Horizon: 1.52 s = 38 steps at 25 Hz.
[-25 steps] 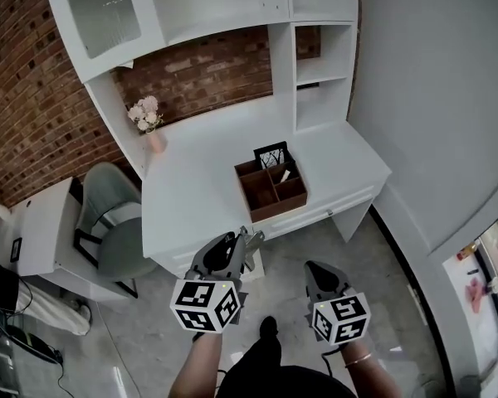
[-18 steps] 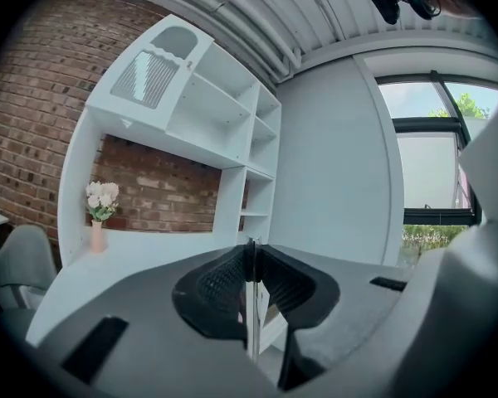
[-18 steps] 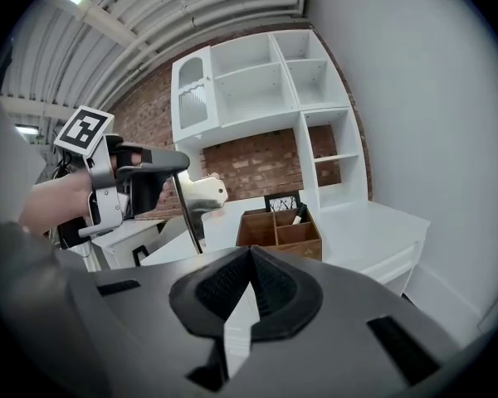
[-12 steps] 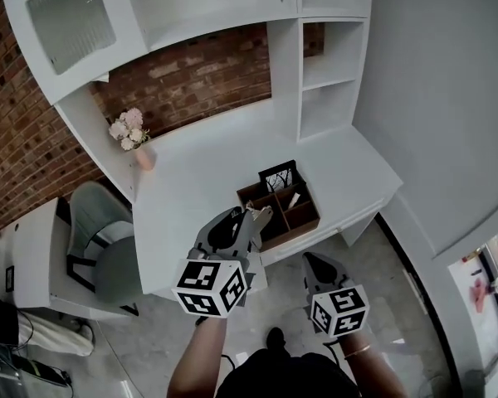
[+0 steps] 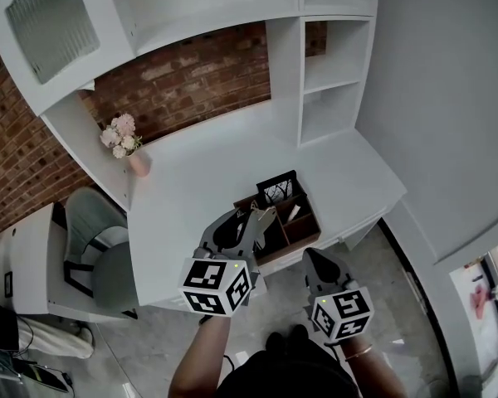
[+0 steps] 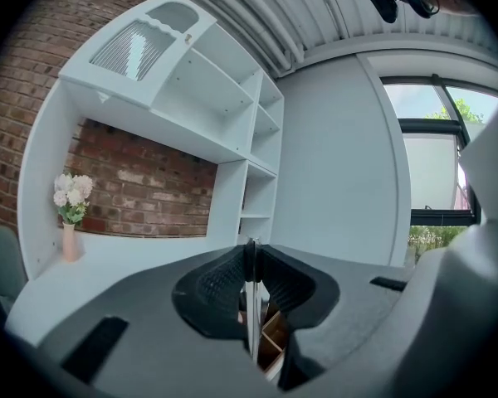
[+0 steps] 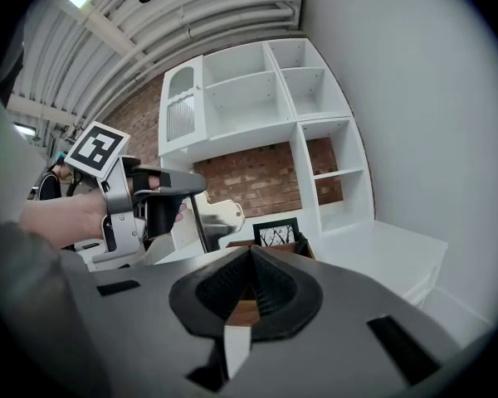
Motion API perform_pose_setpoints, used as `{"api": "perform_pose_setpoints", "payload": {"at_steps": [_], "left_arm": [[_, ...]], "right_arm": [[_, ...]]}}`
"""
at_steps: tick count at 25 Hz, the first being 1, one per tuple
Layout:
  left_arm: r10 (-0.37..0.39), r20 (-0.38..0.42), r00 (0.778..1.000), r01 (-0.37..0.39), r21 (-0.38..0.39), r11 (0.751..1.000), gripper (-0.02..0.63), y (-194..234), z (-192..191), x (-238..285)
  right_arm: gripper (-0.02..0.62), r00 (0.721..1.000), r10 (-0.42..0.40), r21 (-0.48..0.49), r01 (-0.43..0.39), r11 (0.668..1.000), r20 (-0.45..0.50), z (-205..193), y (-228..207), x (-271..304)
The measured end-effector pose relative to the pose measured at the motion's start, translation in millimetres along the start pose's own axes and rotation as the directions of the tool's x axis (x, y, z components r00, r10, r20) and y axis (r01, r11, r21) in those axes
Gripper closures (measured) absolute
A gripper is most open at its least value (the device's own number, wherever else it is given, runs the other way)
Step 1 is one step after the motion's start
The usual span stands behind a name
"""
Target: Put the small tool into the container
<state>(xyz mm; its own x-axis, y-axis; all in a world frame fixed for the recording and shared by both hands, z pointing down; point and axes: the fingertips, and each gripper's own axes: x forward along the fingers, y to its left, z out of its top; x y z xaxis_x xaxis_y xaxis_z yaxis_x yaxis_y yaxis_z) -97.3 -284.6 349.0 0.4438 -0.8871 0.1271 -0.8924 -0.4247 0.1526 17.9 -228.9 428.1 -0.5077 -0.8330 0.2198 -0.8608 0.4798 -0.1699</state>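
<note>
Head view: the left tool [image 5: 254, 220] is clamped on the small tool [image 5: 264, 215], a flat pale metal piece sticking out past the jaw tips. It is held in the air over the near-left corner of the container [image 5: 292, 240], a brown wooden box with compartments on the white worktop [image 5: 191, 181]. A framed card [image 5: 275, 187] stands at the box's back edge. Something pale lies in a right-hand compartment (too small to tell what). The right tool [image 5: 312, 257] hangs low in front of the worktop edge, off to the right, touching nothing.

Left gripper view: the jaws are closed onto the small tool, seen edge-on as a thin bright strip running down between the pads. The box's dividers show right below it. A flower vase [image 6: 69, 222] sits far left on the worktop.

Right gripper view: the jaws are pressed together with nothing between them (empty). It looks across at the left tool with the small tool poking out of it, and the box is just behind.

Progress, my read: pick-up is done and the carry is about done. The piece is over the box but not in it. Left to do: lower it into a compartment, let go, pull back. I can't tell which compartment is meant.
</note>
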Motion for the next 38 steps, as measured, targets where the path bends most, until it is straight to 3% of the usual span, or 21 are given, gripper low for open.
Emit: {"api": "perform_pose_setpoints", "payload": {"at_steps": [17, 38], "left_arm": [[0.077, -0.122, 0.990, -0.083, -0.047, 0.995, 0.538, 17.4, -60.0, 31.5], [0.078, -0.209, 0.975, -0.097, -0.082, 0.992, 0.538, 27.6, -105.0, 46.4]], "right_arm": [[0.591, 0.999, 0.045, 0.006, -0.045, 0.999, -0.024, 7.6, -30.0, 25.0], [0.591, 0.995, 0.056, 0.023, -0.055, 0.998, -0.081, -11.3, -36.0, 40.6]]}}
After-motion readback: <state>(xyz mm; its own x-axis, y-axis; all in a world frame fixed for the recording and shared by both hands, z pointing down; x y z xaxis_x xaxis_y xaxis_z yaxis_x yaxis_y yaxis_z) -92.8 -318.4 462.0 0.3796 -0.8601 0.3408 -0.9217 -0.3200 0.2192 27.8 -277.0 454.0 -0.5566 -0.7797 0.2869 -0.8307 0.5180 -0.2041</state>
